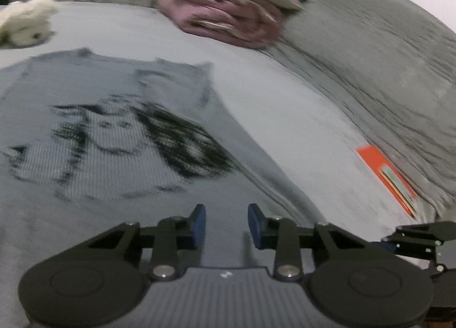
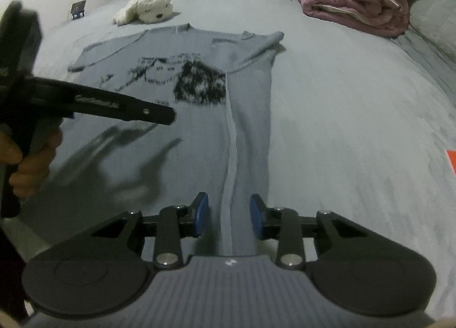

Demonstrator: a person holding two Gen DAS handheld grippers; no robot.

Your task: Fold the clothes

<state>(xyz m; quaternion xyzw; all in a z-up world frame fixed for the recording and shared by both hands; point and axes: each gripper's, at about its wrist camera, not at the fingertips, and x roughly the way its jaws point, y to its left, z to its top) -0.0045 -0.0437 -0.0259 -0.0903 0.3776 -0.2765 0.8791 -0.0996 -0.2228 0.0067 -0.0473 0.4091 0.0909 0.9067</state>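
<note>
Right wrist view: grey T-shirt (image 2: 176, 77) with a black print lies face up on the bed (image 2: 342, 117), collar at the far end, hem toward me. Its right side looks already turned in over the body: a long lengthwise edge runs from near the right shoulder down to the hem, and the right sleeve lies bunched at the far right corner. The left sleeve lies spread out flat.

My right gripper (image 2: 228, 218) hovers just above the near end of that lengthwise edge, jaws apart, nothing between them. My left gripper (image 1: 226, 226) hangs over the lower body of the shirt, jaws likewise apart and empty; the left view is motion-blurred, so fine detail there is unreliable. The person's hand (image 2: 27, 168) holds the left tool at the left edge of the right view.

Judgement: one side fold is in place and the left side remains open, though whether this fold is being made or undone I cannot tell. Either way, to work well: pinch only the top layer at an edge, take hem and shoulder together so the cloth travels as one straight line, keep it low over the bed, and smooth the bunched sleeve.

Containers: none in view. A plush toy (image 2: 148, 7) and rolled pink bedding (image 2: 350, 3) sit at the far end, well apart from the shirt.
</note>
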